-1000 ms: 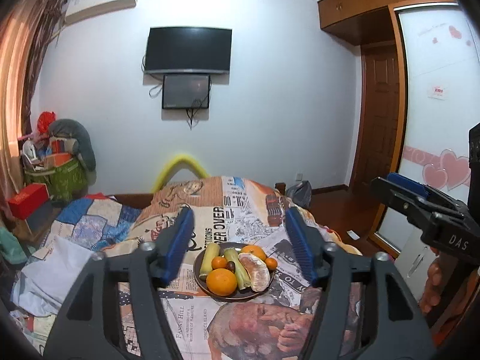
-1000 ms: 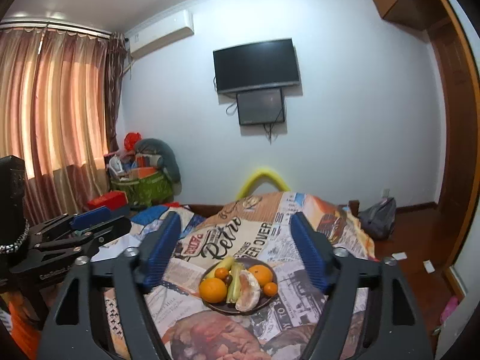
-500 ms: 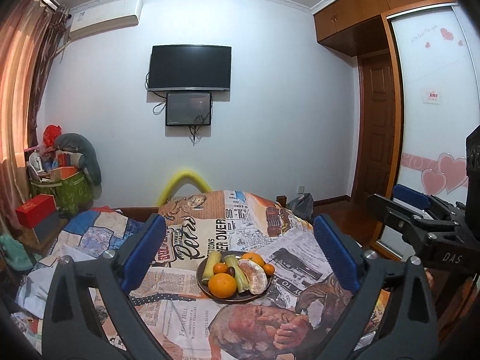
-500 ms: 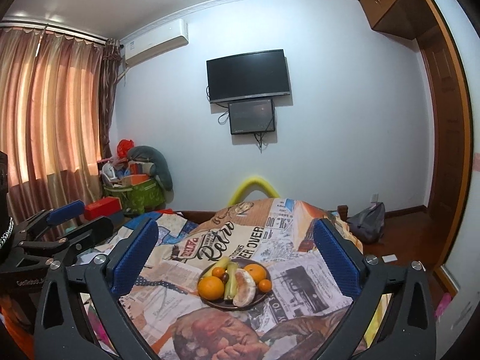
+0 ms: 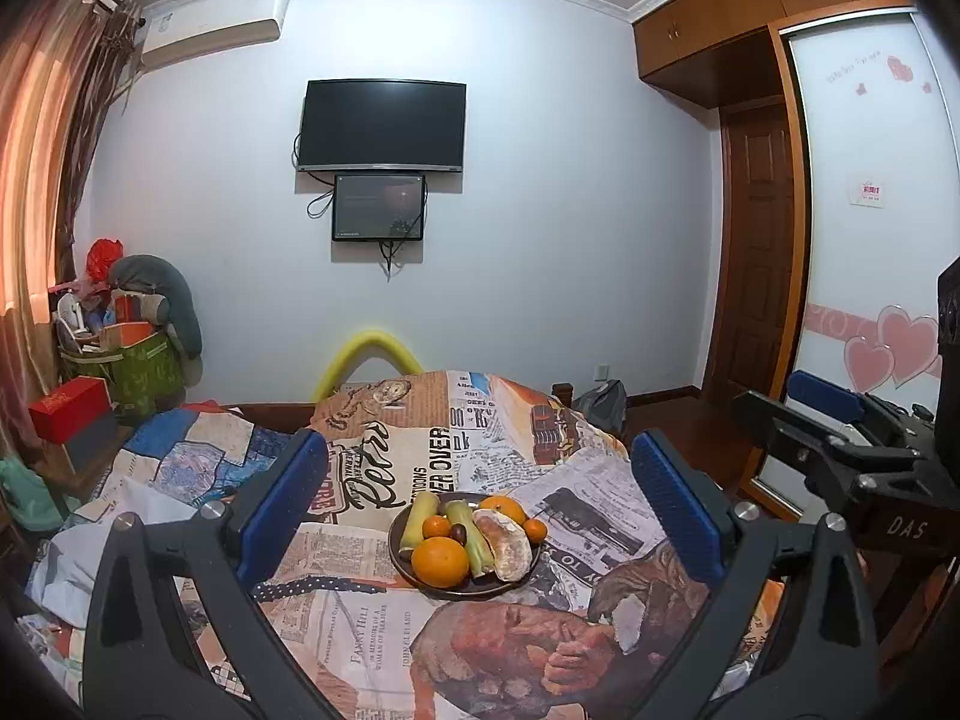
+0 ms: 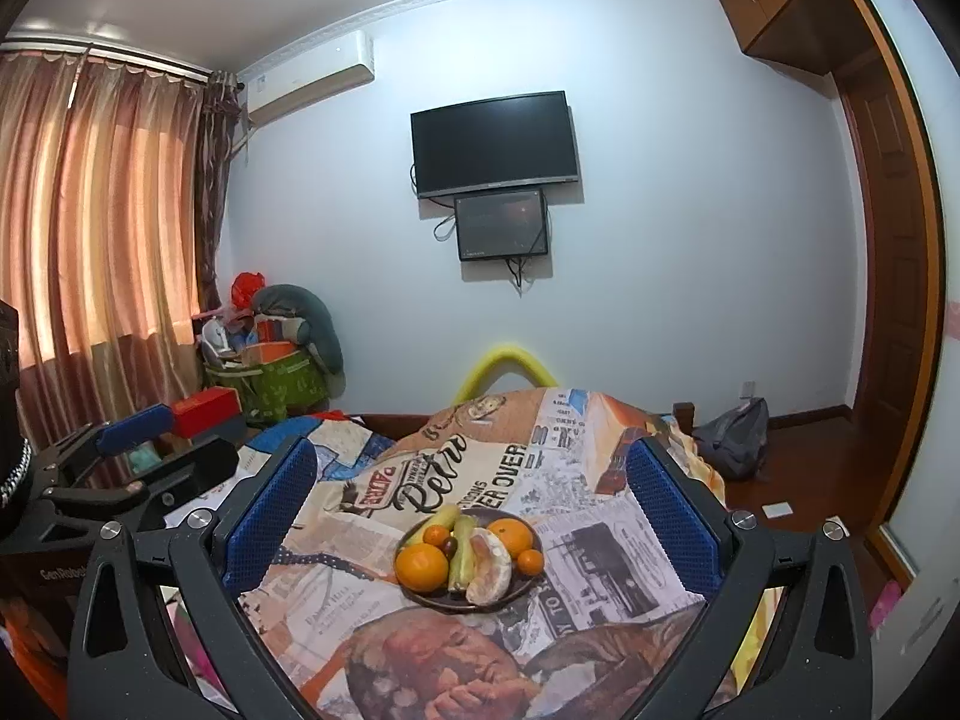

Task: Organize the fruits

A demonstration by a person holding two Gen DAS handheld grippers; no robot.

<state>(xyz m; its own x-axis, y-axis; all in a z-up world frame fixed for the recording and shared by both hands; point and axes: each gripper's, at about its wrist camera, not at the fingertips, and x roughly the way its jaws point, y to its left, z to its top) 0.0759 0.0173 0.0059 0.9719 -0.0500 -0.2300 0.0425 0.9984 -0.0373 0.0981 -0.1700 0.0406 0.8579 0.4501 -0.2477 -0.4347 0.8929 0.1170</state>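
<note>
Both grippers, left gripper (image 5: 480, 498) and right gripper (image 6: 471, 498), are spreading wider, released, hovering over the plate (image 5: 420, 579) gathering fruit (image 5: 441, 561) on the bed (image 5: 372, 630).

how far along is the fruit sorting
All the fruit in view sits on the dark plate: large orange, small oranges, green stalks, peeled citrus. Nothing is in hand: left claw and right claw are open above the printed cover. This fits fruit already gathered or waiting to be sorted.

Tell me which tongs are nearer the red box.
Left. The left tongs are held on the red box side; the right tongs are beyond them, toward the wardrobe.
</note>
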